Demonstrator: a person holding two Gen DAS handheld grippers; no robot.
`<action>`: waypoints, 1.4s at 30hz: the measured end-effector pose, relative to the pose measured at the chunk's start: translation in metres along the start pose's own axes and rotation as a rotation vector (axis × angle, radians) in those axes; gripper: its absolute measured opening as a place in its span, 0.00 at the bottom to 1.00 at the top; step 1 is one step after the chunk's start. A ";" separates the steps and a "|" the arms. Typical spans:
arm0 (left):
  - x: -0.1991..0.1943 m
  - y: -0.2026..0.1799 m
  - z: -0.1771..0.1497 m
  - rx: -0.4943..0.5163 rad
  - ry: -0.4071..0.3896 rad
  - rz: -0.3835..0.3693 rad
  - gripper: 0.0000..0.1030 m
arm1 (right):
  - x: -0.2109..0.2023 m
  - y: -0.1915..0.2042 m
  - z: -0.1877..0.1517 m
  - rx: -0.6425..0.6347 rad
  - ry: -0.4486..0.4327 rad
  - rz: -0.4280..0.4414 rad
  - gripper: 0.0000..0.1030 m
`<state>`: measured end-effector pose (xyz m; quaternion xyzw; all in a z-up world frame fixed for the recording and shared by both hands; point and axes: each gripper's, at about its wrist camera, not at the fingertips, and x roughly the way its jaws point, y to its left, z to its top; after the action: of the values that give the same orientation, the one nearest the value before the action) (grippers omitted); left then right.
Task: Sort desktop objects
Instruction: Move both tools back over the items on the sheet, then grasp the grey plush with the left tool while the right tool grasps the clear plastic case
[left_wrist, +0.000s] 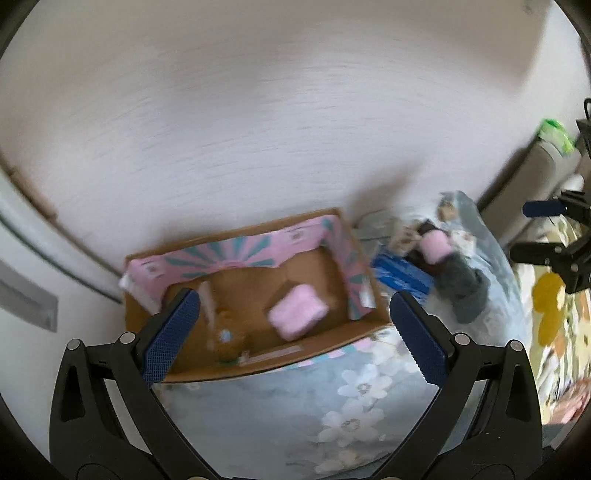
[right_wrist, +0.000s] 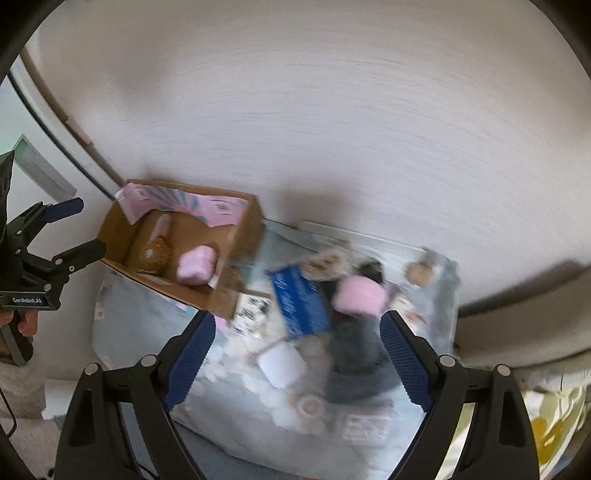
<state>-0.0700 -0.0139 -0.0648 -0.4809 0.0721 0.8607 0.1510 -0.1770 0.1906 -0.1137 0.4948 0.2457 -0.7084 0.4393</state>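
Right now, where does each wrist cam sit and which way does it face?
Left wrist: on the left gripper, open, looking down into the brown cardboard box; the right gripper shows at the right edge.
Right wrist: on the right gripper, open, above the blue rectangular packet on the floral cloth; the left gripper shows at the left.
Shared: the box, a fluffy pink item inside it, the cloth.

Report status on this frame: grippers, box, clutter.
Left hand-held gripper and right hand-held gripper open, empty. Cardboard box holds pink item. Nothing blocking.
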 end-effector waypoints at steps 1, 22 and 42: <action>0.001 -0.009 0.000 0.012 0.002 -0.013 0.99 | -0.002 -0.008 -0.007 0.020 -0.002 -0.002 0.86; 0.130 -0.223 -0.003 0.183 0.206 -0.263 0.95 | 0.064 -0.075 -0.158 0.144 0.132 -0.036 0.86; 0.207 -0.259 -0.010 0.141 0.315 -0.194 0.93 | 0.133 -0.083 -0.188 0.132 0.172 -0.097 0.86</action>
<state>-0.0786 0.2670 -0.2405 -0.6028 0.1080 0.7488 0.2535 -0.1739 0.3285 -0.3162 0.5691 0.2586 -0.6985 0.3483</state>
